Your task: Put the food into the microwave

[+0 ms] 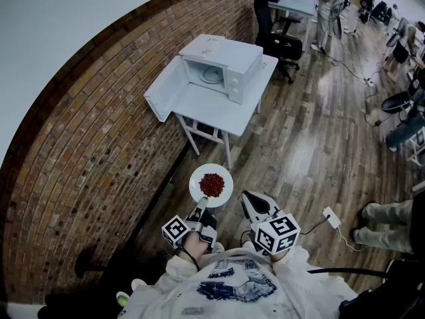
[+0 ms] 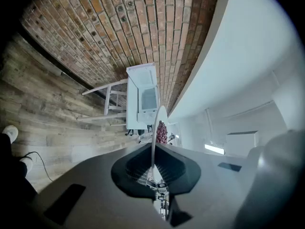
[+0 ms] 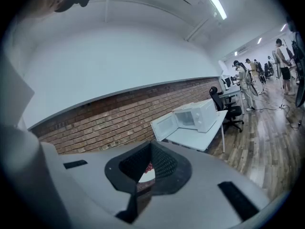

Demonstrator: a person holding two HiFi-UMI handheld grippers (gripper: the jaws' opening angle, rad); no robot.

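Food (image 1: 212,184), a heap of small red pieces, sits in the middle of a round white plate (image 1: 198,178). The left gripper (image 1: 201,209) carries that plate in the air over the wooden floor (image 1: 312,145). Its jaws are closed on the plate's near rim, and in the left gripper view the plate shows edge-on as a thin line running out from between them. So the plate reaches forward from the jaws with the food beyond the grip point. Being round, it has no long axis of its own; what counts is that it looks about level in the head view.

The right gripper (image 1: 255,205) hangs just beside the plate, on its right and apart from it. Its jaws are brought together with nothing between them; in its own view the plate only shows behind them.

The microwave (image 1: 226,58) stands well ahead on a white bench (image 1: 226,108) against the brick wall (image 1: 99,145). Its door (image 1: 163,88) is swung fully open to the left, and the open cavity faces back toward the person. Its long axis runs along the bench, across the line of approach.

My reading is that this is the carry. The coming move turns on the plate travelling straight ahead, far rim first, into that opening. The left gripper, already loaded, is the one to deliver it, keeping clear of the door on the left
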